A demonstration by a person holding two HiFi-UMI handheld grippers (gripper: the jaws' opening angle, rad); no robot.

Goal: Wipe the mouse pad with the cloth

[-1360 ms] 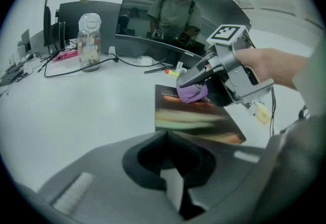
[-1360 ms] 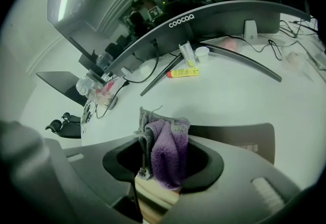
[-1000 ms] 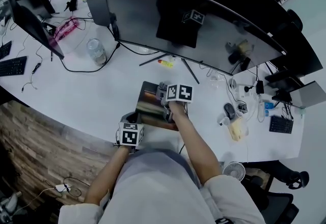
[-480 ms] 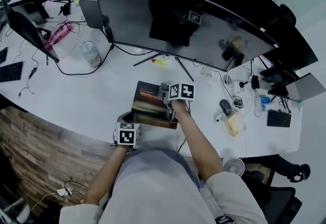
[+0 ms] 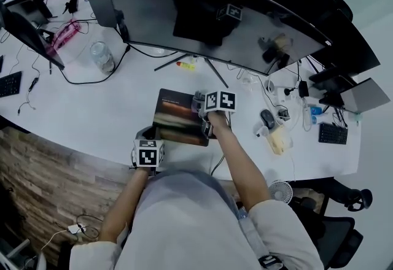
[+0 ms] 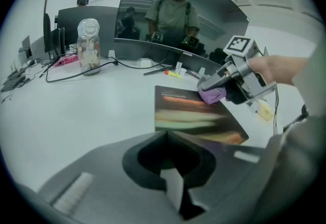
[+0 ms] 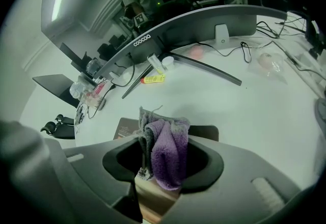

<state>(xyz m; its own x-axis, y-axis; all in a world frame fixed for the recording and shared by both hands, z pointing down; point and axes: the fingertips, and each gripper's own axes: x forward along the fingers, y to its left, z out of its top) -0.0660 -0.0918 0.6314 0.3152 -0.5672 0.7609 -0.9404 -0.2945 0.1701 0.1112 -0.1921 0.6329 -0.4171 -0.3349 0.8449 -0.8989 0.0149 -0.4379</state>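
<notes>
Right gripper [image 7: 164, 139]: jaws closed on the cloth [image 7: 167, 154], which fills the gap between them and bulges out over the tips. The bundle hangs down onto the mouse pad [image 5: 178, 118] at its far right part, close to the right edge. From the left gripper view, the cloth sits pressed against the pad surface under the gripper's nose.

Left gripper [image 6: 166, 132]: jaws brought together, nothing between them. Tips sit at the pad's near left corner; cannot tell whether they touch it. The two grippers are at opposite corners of the pad, near left and far right.

Pad lies flat on the white desk [image 5: 110, 115], in front of the stand of the curved monitor [image 5: 215, 17], turned a little askew to the desk edge.

Materials and shapes:
- Cloth: soft, fluffy pile, purple on one face and grey on the other, folded into a thick wad; frayed threads at the top edge.
- Pad: thin rectangle, dark ground, smooth with a slight sheen; horizontal streaks of orange, cream and green printed across it.
- Grippers: matte grey moulded bodies, each with a cube of black-and-white square markers.
- Desk: smooth, glossy white top, curved front edge.
- Clear jar [image 5: 101, 57] with a pale lid stands well to the left, among black cables.
</notes>
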